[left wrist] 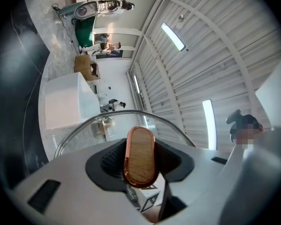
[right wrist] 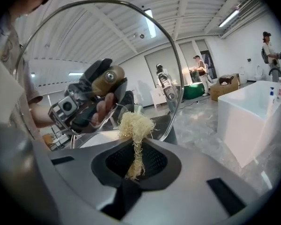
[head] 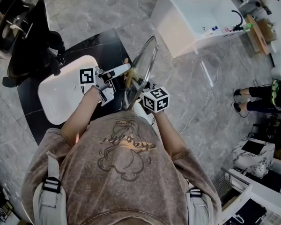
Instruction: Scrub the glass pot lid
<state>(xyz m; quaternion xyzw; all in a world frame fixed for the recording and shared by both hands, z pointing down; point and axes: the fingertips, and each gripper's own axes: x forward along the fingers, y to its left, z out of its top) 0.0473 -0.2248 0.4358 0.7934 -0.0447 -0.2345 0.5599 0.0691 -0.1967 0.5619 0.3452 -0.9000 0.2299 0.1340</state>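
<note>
Closest in, the left gripper (left wrist: 140, 165) is clamped on the wooden knob (left wrist: 140, 153) of the glass pot lid (head: 143, 67), which stands on edge. The right gripper (right wrist: 136, 163) is pinching a straw-coloured scrubber (right wrist: 136, 125), tuft right up by the glass. A white basin (head: 56, 93) sits at the lid's 9 o'clock and a white tub (head: 192, 18) is way out at 1 o'clock.

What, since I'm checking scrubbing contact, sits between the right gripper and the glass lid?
A fibrous scrubber, pinched in the right gripper, its tuft at the glass lid; seen in the right gripper view.
</note>
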